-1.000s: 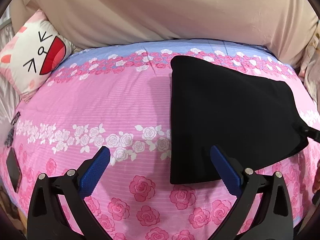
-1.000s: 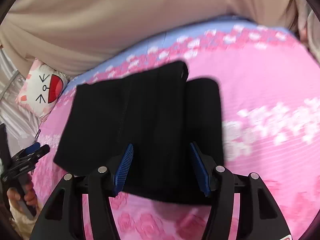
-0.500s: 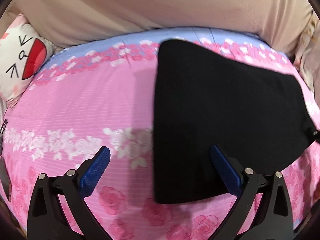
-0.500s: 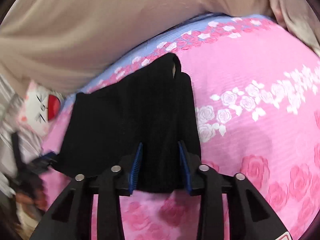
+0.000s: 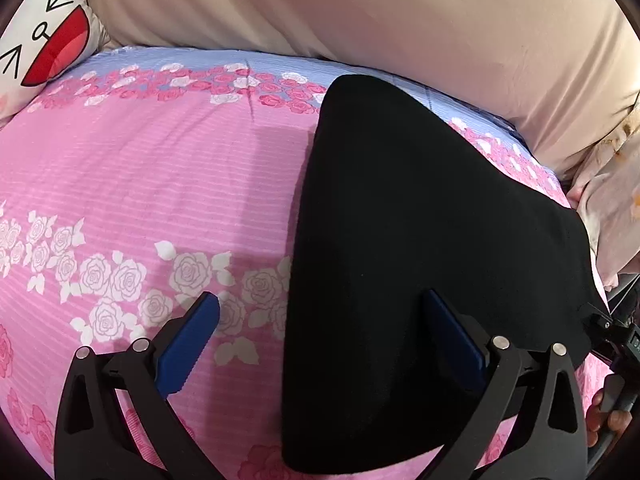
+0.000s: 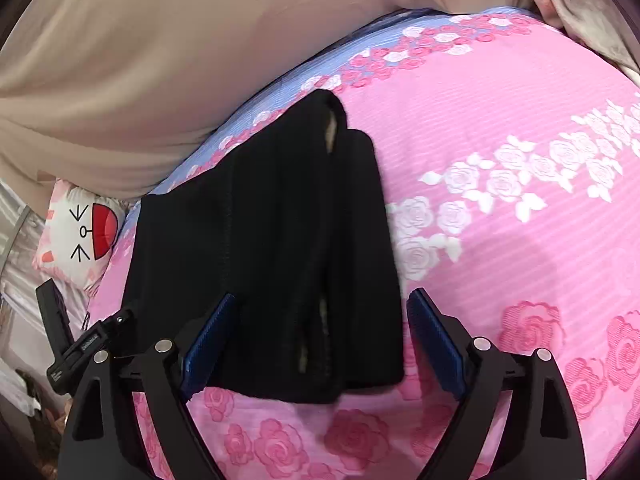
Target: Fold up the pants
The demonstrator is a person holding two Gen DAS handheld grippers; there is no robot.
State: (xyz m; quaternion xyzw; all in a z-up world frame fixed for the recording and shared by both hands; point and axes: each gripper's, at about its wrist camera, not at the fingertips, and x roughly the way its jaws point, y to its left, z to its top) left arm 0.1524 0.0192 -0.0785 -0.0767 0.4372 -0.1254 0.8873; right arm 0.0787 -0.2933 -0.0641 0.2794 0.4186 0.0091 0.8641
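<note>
The black pants (image 5: 420, 240) lie folded on the pink rose bed sheet (image 5: 160, 184). My left gripper (image 5: 320, 298) is open and hovers low over their left edge, its right finger over the cloth and its left finger over the sheet. In the right wrist view the pants (image 6: 272, 240) show stacked layers with the near end toward me. My right gripper (image 6: 323, 298) has its jaws opening wide. That near end lies between them and the pads do not press on it. The left gripper (image 6: 80, 344) shows at the left edge of this view.
A big beige pillow (image 5: 380, 12) runs along the far side of the bed. A cat-face cushion (image 5: 44, 48) sits at the far left corner. Pale bedding (image 5: 612, 184) is bunched at the right. A hand (image 5: 604, 420) holding the right gripper shows at the right edge.
The right jaws stood narrow over the pants' near end and now stand wide apart. The left gripper has sunk and drawn closer to the pants' left edge.
</note>
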